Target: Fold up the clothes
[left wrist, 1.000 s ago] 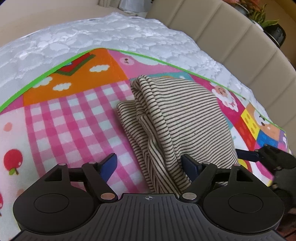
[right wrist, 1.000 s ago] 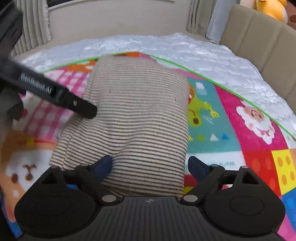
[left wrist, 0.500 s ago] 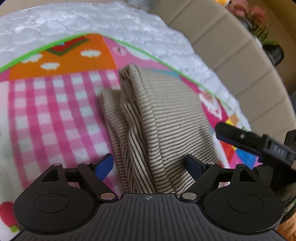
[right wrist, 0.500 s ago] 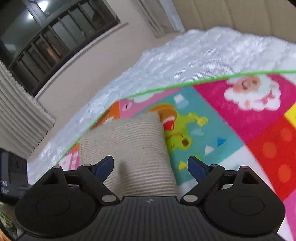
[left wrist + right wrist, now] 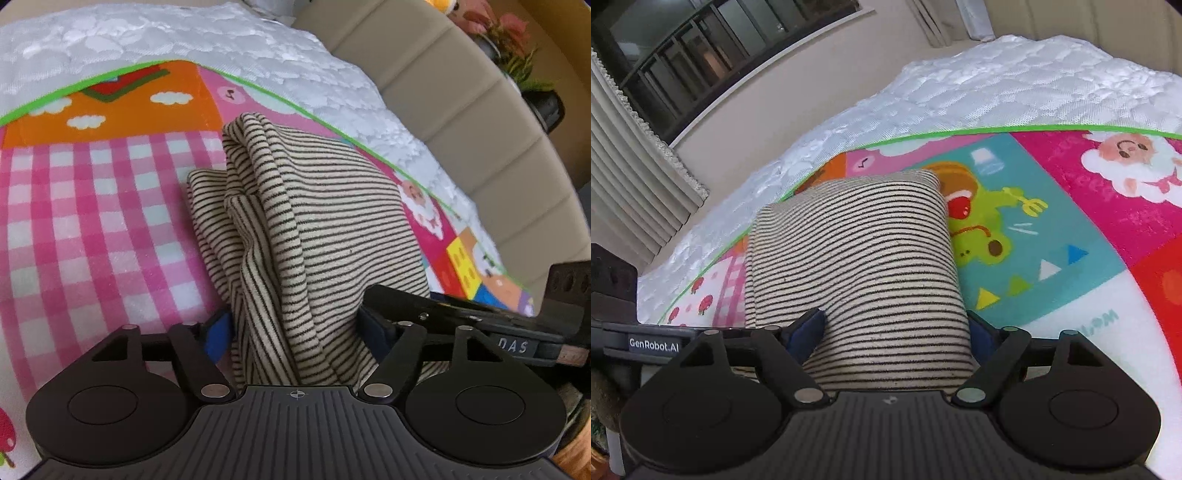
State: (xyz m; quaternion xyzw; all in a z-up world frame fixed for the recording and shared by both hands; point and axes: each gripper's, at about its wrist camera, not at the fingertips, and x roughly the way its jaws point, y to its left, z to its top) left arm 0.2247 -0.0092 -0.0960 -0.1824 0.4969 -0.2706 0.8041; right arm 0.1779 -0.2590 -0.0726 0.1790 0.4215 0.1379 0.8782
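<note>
Both grippers are closing on the near end of a folded striped garment (image 5: 325,229): the left gripper (image 5: 295,332) brackets its layered open edges, the right gripper (image 5: 894,332) its smooth fold, pads (image 5: 807,332) at the cloth but a firm pinch cannot be confirmed. The garment's long axis runs straight away from both, toward the patchwork play mat's (image 5: 1052,229) green-trimmed far border.
</note>
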